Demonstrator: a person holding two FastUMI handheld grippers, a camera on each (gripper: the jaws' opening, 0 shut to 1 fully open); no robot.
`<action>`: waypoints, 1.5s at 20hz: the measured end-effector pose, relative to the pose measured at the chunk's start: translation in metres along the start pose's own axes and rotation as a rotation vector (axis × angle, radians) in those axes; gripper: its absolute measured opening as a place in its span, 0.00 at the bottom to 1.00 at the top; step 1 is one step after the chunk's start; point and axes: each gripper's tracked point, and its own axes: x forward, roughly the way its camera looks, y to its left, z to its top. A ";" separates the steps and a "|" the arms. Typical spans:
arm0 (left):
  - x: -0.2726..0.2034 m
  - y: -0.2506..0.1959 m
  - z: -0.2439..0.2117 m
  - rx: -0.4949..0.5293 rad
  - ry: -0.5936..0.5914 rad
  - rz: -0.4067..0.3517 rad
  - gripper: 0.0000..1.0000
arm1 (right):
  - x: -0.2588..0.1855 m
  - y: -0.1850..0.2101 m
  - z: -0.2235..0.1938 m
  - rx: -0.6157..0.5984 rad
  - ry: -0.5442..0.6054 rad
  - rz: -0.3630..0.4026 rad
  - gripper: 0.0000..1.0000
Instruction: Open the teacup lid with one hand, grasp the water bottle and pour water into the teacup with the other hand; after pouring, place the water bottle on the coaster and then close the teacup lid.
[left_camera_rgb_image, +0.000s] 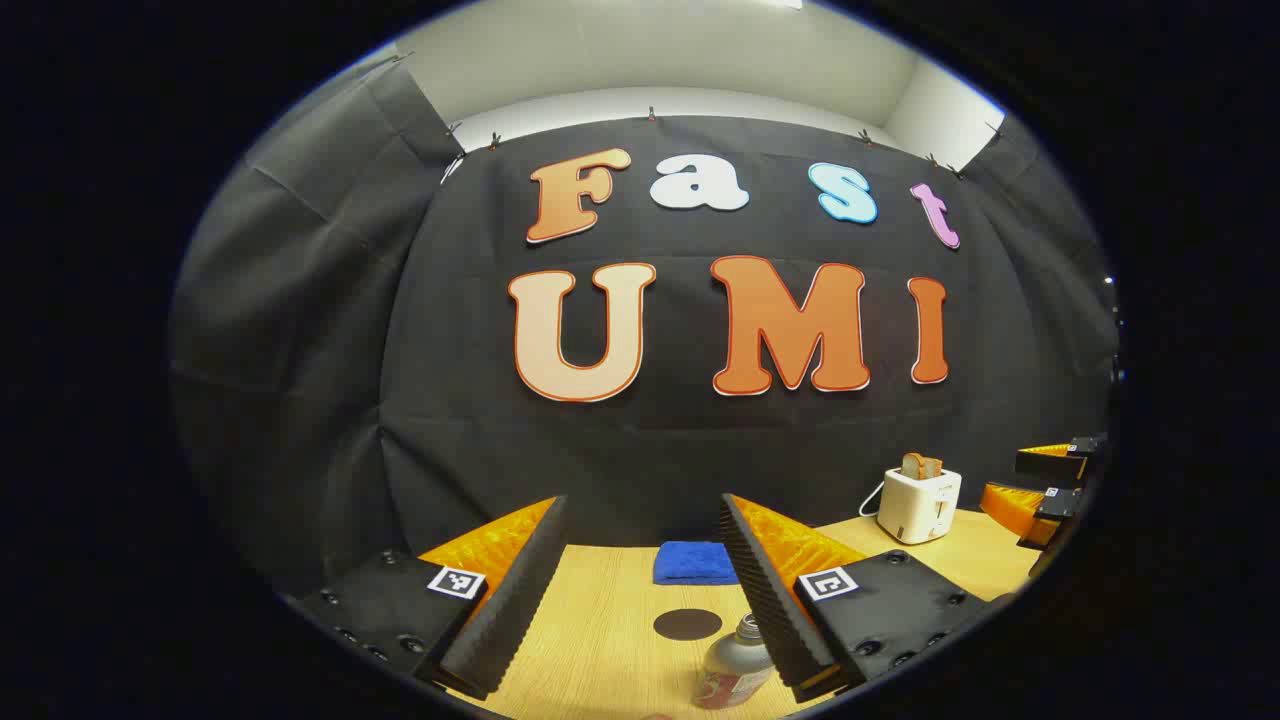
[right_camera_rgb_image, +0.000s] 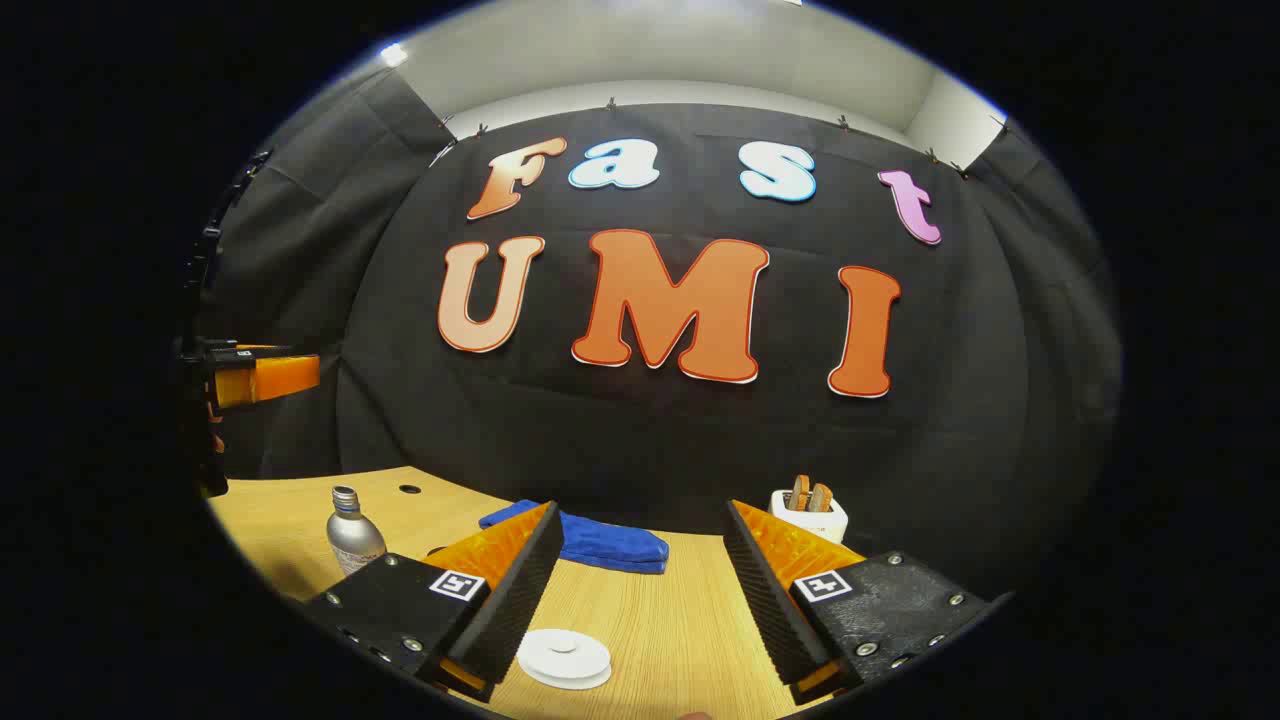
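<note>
1. The table (left_camera_rgb_image: 600, 640) is a pale wood surface across the lower part of both views, running back to the dark cloth wall.
2. The left claw (left_camera_rgb_image: 640, 590) fills the bottom of the left gripper view, its two fingers spread wide apart and released, with nothing between them but bare table. From the right gripper view it shows again at the far left edge of the frame, held up above the table.
3. The right claw (right_camera_rgb_image: 635, 595) sits at the bottom of the right gripper view, likewise spread open and gripping nothing. In the left gripper view it appears at the far right edge of the frame, beside the toaster.
4. A white toaster (left_camera_rgb_image: 918, 505) with bread slices in its slots stands at the right rear of the table, close to the wall.
5. A folded blue cloth (left_camera_rgb_image: 695, 563) lies at the back of the table, centre frame.
6. The water bottle (left_camera_rgb_image: 735, 668), silvery with its neck uncapped, stands upright at the lower centre of the left gripper view, just inside the right finger; I cannot tell if it touches.
7. The white teacup lid (right_camera_rgb_image: 563, 657) lies low in the right gripper view, by the left finger.
8. The dark round coaster (left_camera_rgb_image: 687, 624) lies flat between cloth and bottle.
</note>
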 end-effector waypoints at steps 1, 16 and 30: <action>0.000 0.000 0.001 -0.003 -0.002 0.000 0.98 | -0.001 -0.001 0.000 0.002 0.001 0.000 0.96; -0.004 0.002 -0.007 0.009 0.002 0.016 0.99 | 0.001 0.003 -0.012 0.008 0.027 0.015 0.96; -0.017 -0.005 -0.035 -0.011 0.028 -0.015 0.99 | 0.005 0.025 -0.073 -0.012 0.155 0.081 0.97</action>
